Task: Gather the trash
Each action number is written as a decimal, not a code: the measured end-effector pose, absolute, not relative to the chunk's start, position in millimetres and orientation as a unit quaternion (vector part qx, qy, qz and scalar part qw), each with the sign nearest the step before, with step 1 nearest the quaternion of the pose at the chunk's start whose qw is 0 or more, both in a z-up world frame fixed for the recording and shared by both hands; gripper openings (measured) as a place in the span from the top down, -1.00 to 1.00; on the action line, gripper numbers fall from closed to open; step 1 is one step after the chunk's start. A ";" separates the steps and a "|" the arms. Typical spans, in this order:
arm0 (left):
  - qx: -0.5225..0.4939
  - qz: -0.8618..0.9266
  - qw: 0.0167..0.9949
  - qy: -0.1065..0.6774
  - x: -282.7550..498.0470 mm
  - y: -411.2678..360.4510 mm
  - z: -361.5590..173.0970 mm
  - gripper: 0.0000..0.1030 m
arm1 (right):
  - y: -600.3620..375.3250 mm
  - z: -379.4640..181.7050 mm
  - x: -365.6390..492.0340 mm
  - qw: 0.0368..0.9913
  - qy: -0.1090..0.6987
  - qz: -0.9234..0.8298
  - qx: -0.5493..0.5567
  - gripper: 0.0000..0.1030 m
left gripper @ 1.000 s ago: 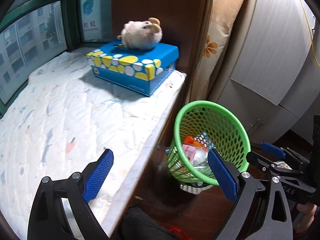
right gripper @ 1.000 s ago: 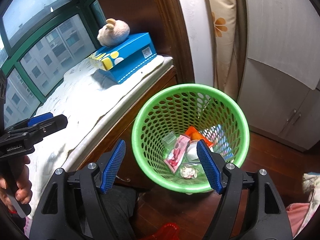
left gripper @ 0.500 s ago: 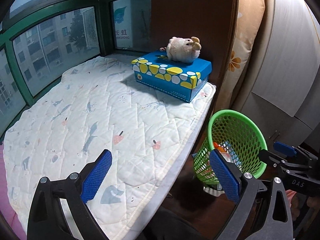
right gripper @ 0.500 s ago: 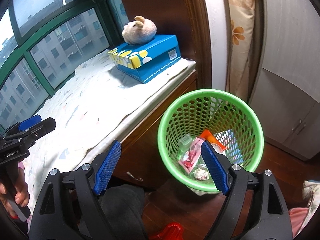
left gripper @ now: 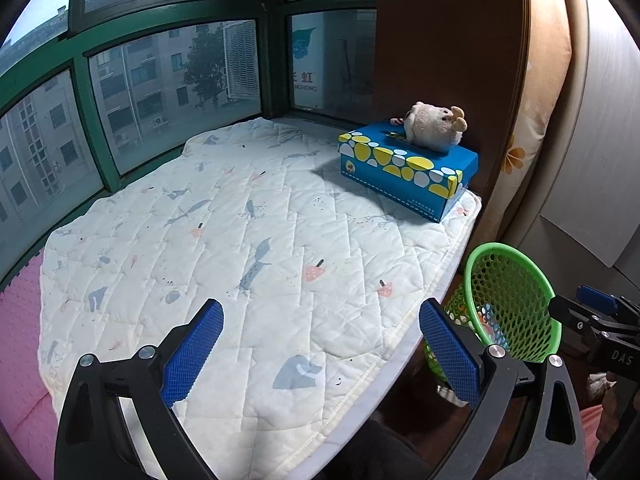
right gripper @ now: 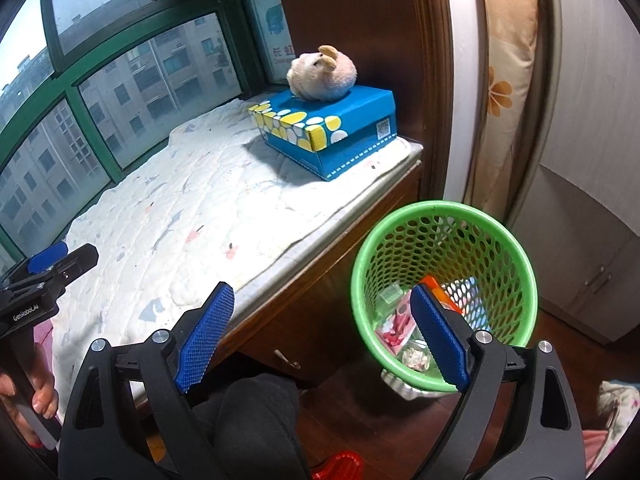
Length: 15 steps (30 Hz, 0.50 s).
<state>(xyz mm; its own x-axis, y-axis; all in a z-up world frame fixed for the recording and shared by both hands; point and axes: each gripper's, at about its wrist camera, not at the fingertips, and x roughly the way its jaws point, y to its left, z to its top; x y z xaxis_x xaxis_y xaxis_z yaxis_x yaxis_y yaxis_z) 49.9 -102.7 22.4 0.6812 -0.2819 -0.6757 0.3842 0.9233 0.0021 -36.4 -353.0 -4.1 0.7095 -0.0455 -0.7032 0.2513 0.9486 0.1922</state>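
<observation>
Fingers (left gripper: 192, 354) of the left gripper (left gripper: 320, 356) stand wide apart with nothing between the blue pads. Left wrist view: gripper hangs above the near edge of a white quilted mat (left gripper: 248, 240) that covers the window seat. Blue box (left gripper: 408, 172) sits at the far right corner of the mat, against the dark wood panel; plush toy (left gripper: 436, 126) lies on top of the box. Green bin (left gripper: 508, 304) stands on the floor just beside the seat's right edge, partly hidden behind the right finger; some trash shows through its mesh. Right gripper (left gripper: 600, 320) appears at the right edge, beyond the bin.

Right wrist view: right gripper (right gripper: 322, 338) is also spread wide, holding nothing. It hangs over the seat's wooden front, the right finger overlapping the bin (right gripper: 444, 292). Bin is upright on the dark floor, close to the seat. Trash (right gripper: 400, 324) lies at its bottom: a pink wrapper, an orange piece, a clear piece, crumpled scraps. Box (right gripper: 328, 132) with the toy (right gripper: 322, 74) on it sits at the mat's (right gripper: 192, 220) far end. Left gripper (right gripper: 44, 280) shows at the left edge over the mat, held by a hand (right gripper: 24, 392); from this view I cannot tell its opening.
</observation>
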 end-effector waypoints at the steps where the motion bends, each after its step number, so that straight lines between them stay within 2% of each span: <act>1: 0.067 -0.178 0.915 0.355 49.7 -98.4 23.1 -0.84 | -349.7 -2.2 -35.1 0.915 0.372 -0.078 0.135 -0.73; 15: 0.037 -0.120 0.928 0.352 43.4 -56.4 24.5 -0.85 | -304.2 8.2 -22.6 0.925 0.364 -0.038 0.103 -0.75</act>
<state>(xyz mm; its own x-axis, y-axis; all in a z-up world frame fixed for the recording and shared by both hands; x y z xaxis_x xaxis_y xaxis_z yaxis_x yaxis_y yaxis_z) 43.4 -56.4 24.5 0.7239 -0.1961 -0.6614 0.2484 0.9685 -0.0154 -22.6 -304.2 8.2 0.7325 0.0055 -0.6807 0.1446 0.9759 0.1634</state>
